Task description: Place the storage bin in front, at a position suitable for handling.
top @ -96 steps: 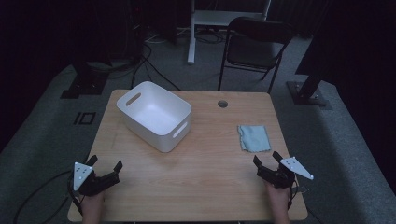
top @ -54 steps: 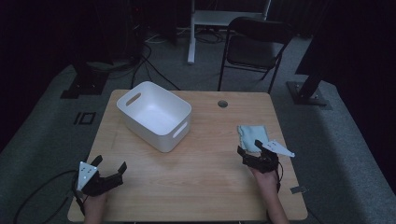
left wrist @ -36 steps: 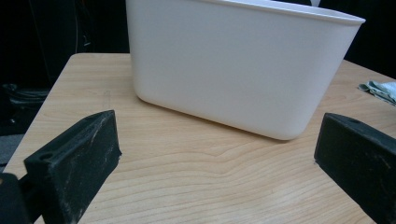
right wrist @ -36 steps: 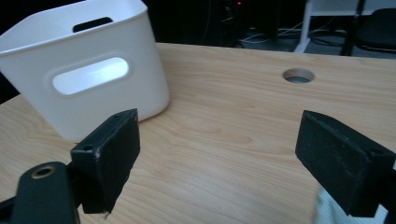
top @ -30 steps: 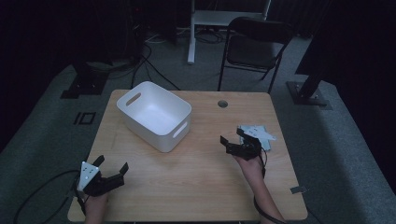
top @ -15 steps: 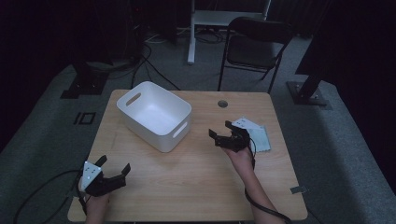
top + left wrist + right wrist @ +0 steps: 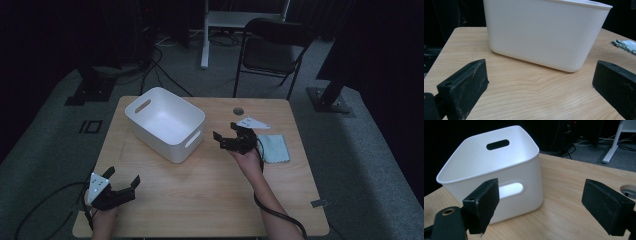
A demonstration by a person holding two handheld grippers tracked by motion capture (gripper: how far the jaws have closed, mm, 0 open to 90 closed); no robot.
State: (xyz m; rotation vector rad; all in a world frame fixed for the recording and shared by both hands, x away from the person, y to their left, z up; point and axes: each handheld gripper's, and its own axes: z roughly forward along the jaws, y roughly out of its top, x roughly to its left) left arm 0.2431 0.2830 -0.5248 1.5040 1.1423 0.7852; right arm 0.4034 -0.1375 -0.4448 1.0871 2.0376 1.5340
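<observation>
- While the left gripper [image 7: 121, 187] waits near the front left corner of the surface [image 7: 210, 200], fingers wide and empty, the right gripper [image 7: 231, 141] has swung away from the cloth [image 7: 273, 148] toward the white bin [image 7: 165, 122].
- Its fingers [image 7: 482, 200] stand wide and hold nothing; the cloth lies flat near the right edge, apparently not picked up.
- The bin sits toward the back left; a grasp at its near handle slot [image 7: 510, 189] looks likely next.
</observation>
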